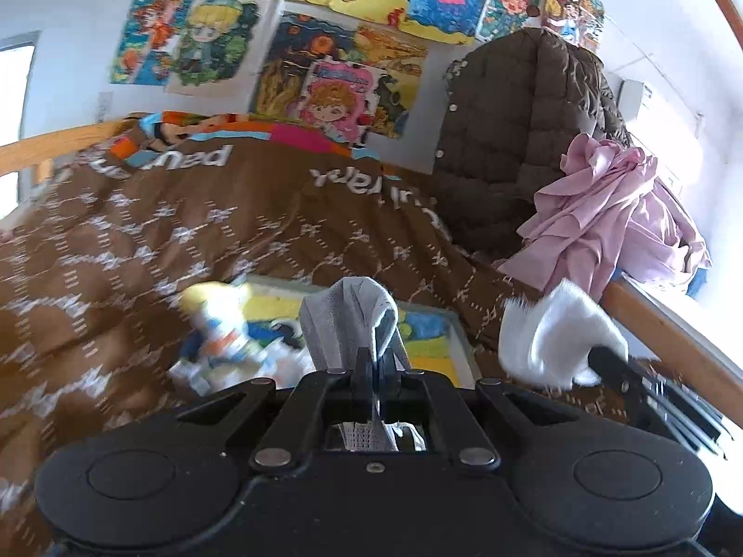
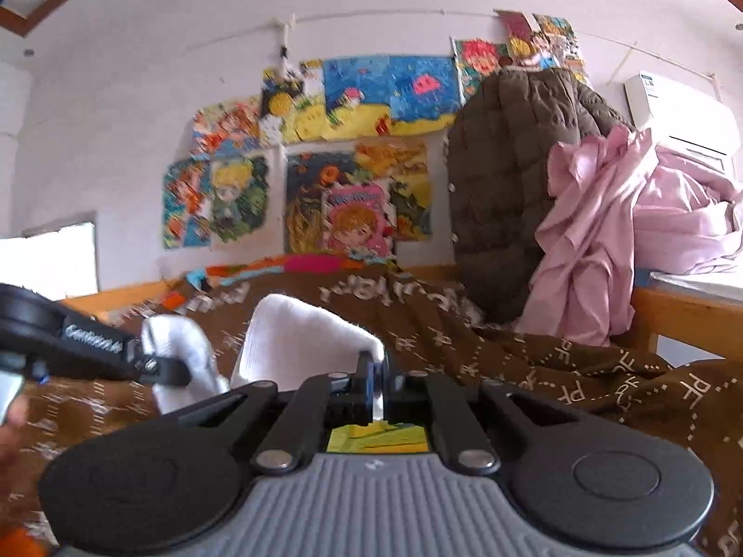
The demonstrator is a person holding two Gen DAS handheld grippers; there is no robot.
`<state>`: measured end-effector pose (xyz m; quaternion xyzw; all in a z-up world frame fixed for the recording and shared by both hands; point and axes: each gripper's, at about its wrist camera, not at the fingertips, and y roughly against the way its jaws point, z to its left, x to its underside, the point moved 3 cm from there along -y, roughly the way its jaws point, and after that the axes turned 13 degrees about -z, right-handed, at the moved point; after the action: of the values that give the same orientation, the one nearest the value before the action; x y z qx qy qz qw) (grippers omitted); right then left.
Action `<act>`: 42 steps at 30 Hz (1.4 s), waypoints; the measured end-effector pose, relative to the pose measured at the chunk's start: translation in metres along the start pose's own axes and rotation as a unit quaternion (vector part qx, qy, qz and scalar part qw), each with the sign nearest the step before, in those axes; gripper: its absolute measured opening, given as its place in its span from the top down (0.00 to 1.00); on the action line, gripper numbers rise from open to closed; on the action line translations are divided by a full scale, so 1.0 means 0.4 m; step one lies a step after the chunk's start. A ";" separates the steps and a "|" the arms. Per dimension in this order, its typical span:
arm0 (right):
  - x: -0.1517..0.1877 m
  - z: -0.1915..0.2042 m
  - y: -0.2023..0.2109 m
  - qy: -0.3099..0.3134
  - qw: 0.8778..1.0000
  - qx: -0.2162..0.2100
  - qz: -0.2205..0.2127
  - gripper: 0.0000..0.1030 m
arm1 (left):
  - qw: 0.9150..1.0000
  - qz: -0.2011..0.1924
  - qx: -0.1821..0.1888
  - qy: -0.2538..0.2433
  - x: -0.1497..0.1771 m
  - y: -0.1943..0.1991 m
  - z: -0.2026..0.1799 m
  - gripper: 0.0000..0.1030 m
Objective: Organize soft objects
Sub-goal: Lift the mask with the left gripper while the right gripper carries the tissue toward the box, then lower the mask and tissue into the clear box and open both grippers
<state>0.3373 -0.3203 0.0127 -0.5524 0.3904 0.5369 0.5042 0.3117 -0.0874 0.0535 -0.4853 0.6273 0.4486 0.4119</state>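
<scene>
Clamped in left gripper [image 1: 376,362], lower centre: grey sock [image 1: 348,320]. Pinched shut in right gripper [image 2: 377,369]: white sock [image 2: 302,334]. Mid-carry over brown blanket [image 1: 139,241]; next, probably pairing and setting down.

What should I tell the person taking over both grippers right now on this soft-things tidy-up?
Left gripper: shut on a grey sock, held up above the brown blanket.
Right gripper: shut on a white sock; the left wrist view shows it at the right.
Both socks are off the bed, carried side by side.
Elsewhere: a small soft toy lies on a colourful picture board on the blanket; pink cloth and a brown quilted jacket are piled at the bed's end.
Done: both socks picked up.
Left: probably pair and set them down, then the rest.
</scene>
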 end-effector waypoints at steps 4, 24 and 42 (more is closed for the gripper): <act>0.067 -0.047 -0.098 -0.029 0.999 0.029 0.030 0.96 | 0.998 0.008 0.060 -0.028 0.018 -0.191 -0.015 0.99; 0.229 -0.065 -0.223 0.008 0.982 0.044 0.186 0.95 | 0.968 0.198 0.126 -0.092 0.191 -0.534 -0.024 0.97; 0.193 -0.053 -0.175 0.014 0.985 0.042 0.170 0.49 | 0.974 0.191 0.091 -0.082 0.170 -0.482 -0.018 0.52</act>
<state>0.4188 -0.3195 -0.0556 -0.4636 0.5076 0.5901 0.4233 0.4869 -0.1351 -0.0409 -0.2789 0.7108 0.4980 0.4111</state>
